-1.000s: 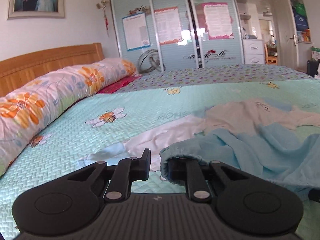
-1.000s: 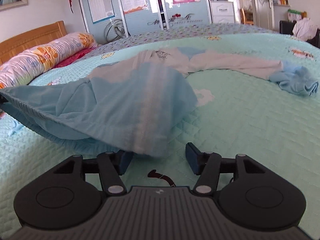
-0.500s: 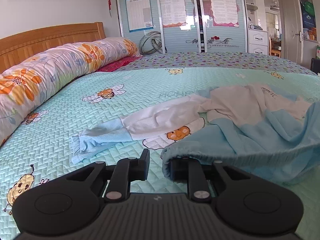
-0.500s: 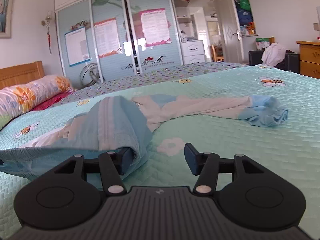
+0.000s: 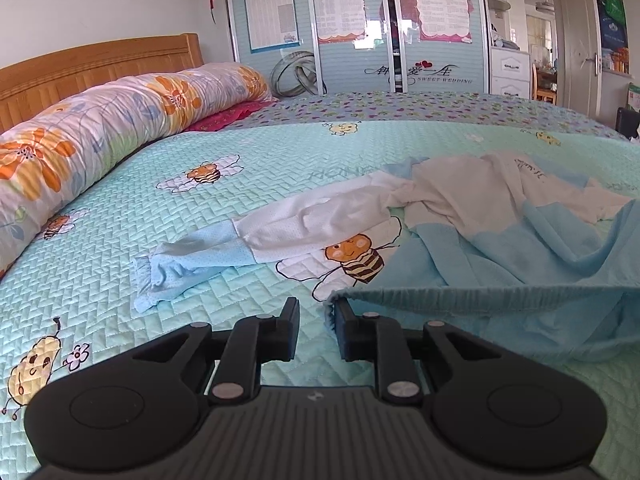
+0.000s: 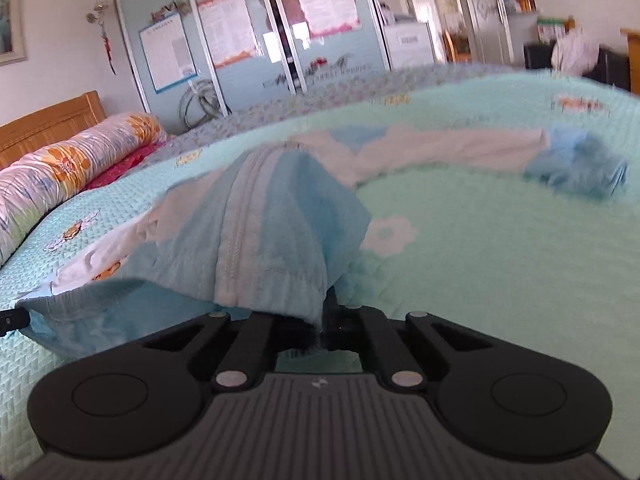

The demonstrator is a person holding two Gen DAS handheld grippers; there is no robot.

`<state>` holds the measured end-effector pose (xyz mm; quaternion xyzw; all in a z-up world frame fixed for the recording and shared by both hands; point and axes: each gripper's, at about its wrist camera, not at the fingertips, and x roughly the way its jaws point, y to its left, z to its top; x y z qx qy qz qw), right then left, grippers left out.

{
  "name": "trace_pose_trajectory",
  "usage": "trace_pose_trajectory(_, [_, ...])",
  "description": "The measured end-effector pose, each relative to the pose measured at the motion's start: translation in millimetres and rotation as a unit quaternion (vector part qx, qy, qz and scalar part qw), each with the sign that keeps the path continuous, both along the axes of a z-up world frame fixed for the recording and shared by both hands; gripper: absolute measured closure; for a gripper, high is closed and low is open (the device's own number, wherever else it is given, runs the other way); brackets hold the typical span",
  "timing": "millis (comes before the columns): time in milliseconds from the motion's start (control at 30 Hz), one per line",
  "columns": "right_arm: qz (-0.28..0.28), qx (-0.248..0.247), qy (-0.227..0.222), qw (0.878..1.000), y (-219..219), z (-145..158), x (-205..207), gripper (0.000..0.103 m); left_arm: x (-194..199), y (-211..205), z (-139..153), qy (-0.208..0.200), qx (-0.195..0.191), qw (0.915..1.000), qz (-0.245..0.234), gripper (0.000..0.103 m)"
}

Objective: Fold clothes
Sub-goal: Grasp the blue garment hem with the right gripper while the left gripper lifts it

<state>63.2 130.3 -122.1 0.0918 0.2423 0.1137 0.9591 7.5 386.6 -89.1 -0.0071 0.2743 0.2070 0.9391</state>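
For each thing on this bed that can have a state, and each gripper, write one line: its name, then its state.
Jacket: unfolded, crumpled, hem lifted off the bedspread.
Near sleeve: stretched out flat.
Left gripper: jaws apart, hem corner at one finger.
Right gripper: just closed, shut on the hem.
Wardrobe doors: closed.

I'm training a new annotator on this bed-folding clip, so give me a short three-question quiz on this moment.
1. True or false: the right gripper is shut on the blue hem of the garment.
2. What lies flat on the bedspread ahead of the left gripper? A) a towel B) a white sleeve with a blue cuff C) a sock
3. Fill in: the cartoon partly covered by the garment in the left wrist view is a ___.

Key: 1 true; 2 B; 3 bee.
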Motion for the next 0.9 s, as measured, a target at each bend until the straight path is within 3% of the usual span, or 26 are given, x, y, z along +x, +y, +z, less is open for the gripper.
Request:
trace_pose_trajectory(100, [-0.004,-0.06,-0.102,0.993,-12.3,36.0,-27.4,0.101,-10.9,-6.7,4.1,-0.009,-0.019,0.9995,-0.024,0.077])
trace_pose_trajectory(200, [0.017,-0.119,-0.198,0.973,-19.0,74.7,-56.7,0.101,-26.0,-29.7,1.2,0.001,-0.025,0.9975,-0.067,0.075])
trace_pose_trajectory(233, [0.032,-0.138,-0.208,0.968,-18.6,80.8,-61.9,0.101,-31.3,-37.9,-1.0,0.007,-0.019,0.9968,-0.077,0.075])
trace_pose_trajectory(400, [0.062,-0.146,-0.17,0.972,-15.6,74.9,-64.4,0.1,-54.7,-82.6,-1.0,0.006,0.026,0.9881,-0.151,0.069])
trace_pose_trajectory(533, [0.071,-0.127,-0.159,0.976,-5.6,78.4,-68.2,0.1,-63.9,-122.9,0.7,0.003,0.089,0.9685,-0.233,0.062])
trace_pose_trajectory(767, [0.084,-0.113,-0.17,0.975,4.3,98.2,-80.8,0.1,-31.9,-158.0,4.2,-0.025,0.128,0.9478,-0.291,0.059])
trace_pose_trajectory(833, [0.079,-0.111,-0.176,0.975,4.0,103.1,-81.4,0.1,-14.7,-158.8,1.3,-0.026,0.138,0.95,-0.279,0.059])
trace_pose_trajectory(900, [0.072,-0.112,-0.182,0.974,2.8,105.7,-81.7,0.1,-1.1,-150.6,2.7,-0.03,0.133,0.9575,-0.254,0.064])
